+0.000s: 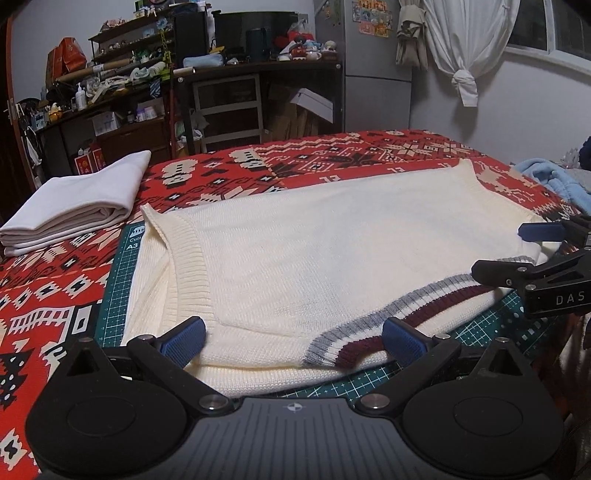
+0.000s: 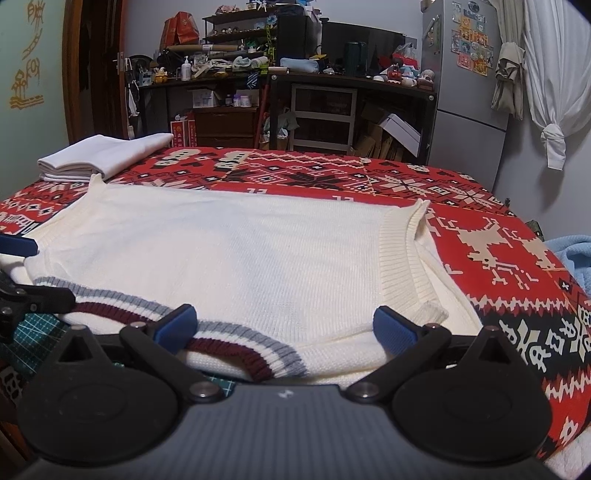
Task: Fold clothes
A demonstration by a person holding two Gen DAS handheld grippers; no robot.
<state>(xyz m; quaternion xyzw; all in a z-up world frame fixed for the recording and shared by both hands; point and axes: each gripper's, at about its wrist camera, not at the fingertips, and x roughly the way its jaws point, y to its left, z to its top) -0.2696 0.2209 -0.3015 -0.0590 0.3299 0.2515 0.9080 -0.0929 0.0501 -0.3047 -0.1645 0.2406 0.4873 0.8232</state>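
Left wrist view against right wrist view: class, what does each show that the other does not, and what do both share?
Only the left wrist view shows the window at top right. Only the right wrist view shows the wooden door and the yellow wall drawing. Both share the cream sweater, the folded white cloth, the red patterned blanket and the fridge.

A cream sweater (image 1: pixel 314 251) fills mid-frame between the left gripper (image 1: pixel 295 338)'s spread fingers; folded white cloth (image 1: pixel 81 199) lies at left.

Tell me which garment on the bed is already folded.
The plain white one stacked at the far left corner. The cream knit sweater with grey and maroon striped trim lies spread out on the cutting mat, between both open grippers.
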